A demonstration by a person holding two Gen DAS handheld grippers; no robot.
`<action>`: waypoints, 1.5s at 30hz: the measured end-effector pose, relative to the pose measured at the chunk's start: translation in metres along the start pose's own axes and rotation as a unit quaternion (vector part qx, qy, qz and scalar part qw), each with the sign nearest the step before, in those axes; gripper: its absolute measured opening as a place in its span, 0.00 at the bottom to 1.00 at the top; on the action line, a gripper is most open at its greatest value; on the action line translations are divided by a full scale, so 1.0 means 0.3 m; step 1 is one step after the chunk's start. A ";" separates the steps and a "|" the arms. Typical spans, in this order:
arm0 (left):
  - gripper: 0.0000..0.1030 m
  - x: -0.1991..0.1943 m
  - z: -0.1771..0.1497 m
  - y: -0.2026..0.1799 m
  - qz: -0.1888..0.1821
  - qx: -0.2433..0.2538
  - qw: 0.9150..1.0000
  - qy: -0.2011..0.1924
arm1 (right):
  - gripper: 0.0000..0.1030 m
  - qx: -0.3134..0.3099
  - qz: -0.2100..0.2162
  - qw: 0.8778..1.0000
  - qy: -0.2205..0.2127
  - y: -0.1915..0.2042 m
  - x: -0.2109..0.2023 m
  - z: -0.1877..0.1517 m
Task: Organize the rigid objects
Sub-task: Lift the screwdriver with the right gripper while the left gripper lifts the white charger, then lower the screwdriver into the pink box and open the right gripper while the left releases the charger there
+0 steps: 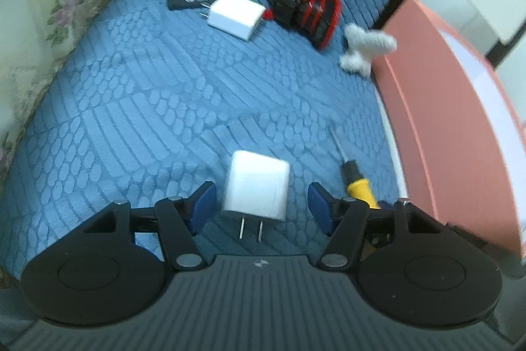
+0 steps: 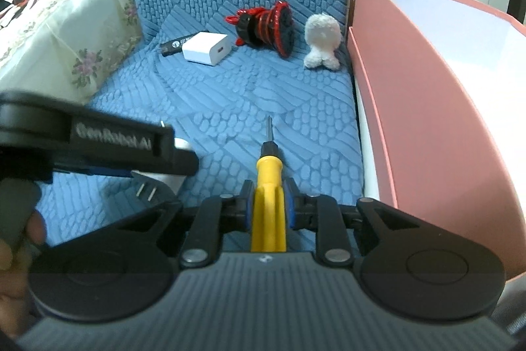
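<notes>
Since the right claw is already shut tight on the yellow handle of the screwdriver, the step in hand looks like a lift and carry to the pink box on the right; I would raise it straight off the blue quilted cover first, keep the metal tip clear of the fabric, and only then swing right over the box wall, because the long handle could twist between the pads if it drags. To its left, the left claw stands about half open around the near white charger, pads beside it on each side but apart from it, prongs pointing toward the camera; closing squarely on the flat sides would hold it best. That charger is a smooth, rounded white block and may slip if pinched at a corner. The screwdriver has a yellow grip, a black collar and a thin shaft pointing away. Farther off lie a second white charger touching a black stick-like item, then a red-and-black toy and a fluffy white toy near the box.
</notes>
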State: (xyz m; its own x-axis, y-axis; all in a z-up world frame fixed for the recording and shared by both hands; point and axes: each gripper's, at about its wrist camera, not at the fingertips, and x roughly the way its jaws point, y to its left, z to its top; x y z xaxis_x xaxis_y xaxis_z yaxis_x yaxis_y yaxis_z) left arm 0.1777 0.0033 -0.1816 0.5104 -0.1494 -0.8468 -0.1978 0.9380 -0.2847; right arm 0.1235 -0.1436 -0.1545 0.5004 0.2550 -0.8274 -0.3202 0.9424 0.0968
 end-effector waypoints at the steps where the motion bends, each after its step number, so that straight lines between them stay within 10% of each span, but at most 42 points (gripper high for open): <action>1: 0.66 0.007 -0.004 -0.008 0.006 0.010 1.000 0.002 | 0.22 0.000 0.001 1.000 0.002 -0.003 0.003 -0.001; 11: 0.48 0.024 -0.006 -0.043 0.048 0.051 0.997 -0.016 | 0.22 -0.021 0.017 1.000 0.016 0.001 0.048 -0.005; 31: 0.48 -0.171 0.002 -0.023 0.016 -0.079 0.997 -0.016 | 0.22 0.042 0.090 0.993 0.060 -0.078 -0.093 0.153; 45: 0.48 -0.363 0.108 -0.214 0.005 -0.047 0.999 -0.024 | 0.22 0.030 0.114 0.993 0.009 -0.149 -0.366 0.325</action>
State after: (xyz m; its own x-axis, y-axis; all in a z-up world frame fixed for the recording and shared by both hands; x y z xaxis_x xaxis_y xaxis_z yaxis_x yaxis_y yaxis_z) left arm 0.1619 -0.0305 -0.0568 0.5474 -0.1219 -0.8279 -0.2794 0.9060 -0.3181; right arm 0.1615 -0.1926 -0.0141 0.4058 0.4605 -0.7895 -0.3744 0.8717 0.3160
